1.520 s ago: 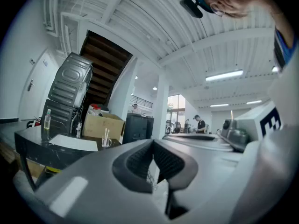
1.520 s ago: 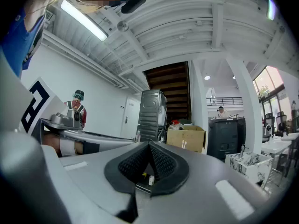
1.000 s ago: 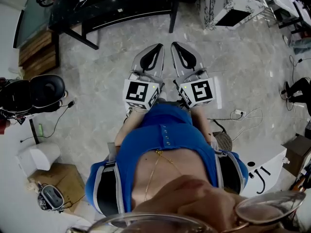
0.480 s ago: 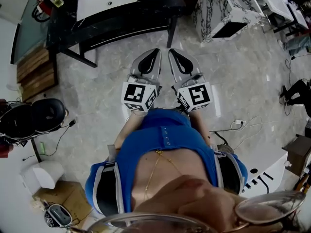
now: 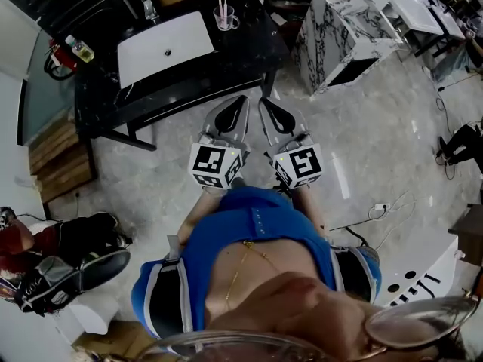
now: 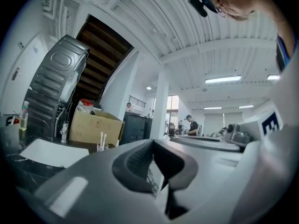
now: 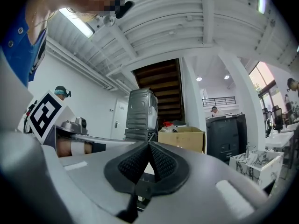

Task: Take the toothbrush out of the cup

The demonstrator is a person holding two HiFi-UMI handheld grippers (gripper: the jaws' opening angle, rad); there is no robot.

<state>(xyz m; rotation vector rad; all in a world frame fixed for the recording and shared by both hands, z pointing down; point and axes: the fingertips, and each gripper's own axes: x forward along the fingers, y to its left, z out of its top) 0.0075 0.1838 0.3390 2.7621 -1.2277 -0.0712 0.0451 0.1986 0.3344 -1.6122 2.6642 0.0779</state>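
Jaws of both the left gripper (image 5: 240, 102) and right gripper (image 5: 266, 105) are pressed together, holding nothing, side by side above the marble floor (image 5: 377, 127). Well ahead stands a black table (image 5: 249, 47) with a white basin (image 5: 162, 47); beside the basin, a clear cup (image 5: 225, 23) (near the table's far edge) holds two upright toothbrushes (image 5: 219, 0).

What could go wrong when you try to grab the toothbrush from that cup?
The left tongs and right tongs are shut, away from the cup; if they don't open, they might tip it. Two toothbrushes stand close together in it, so both might get pinched.
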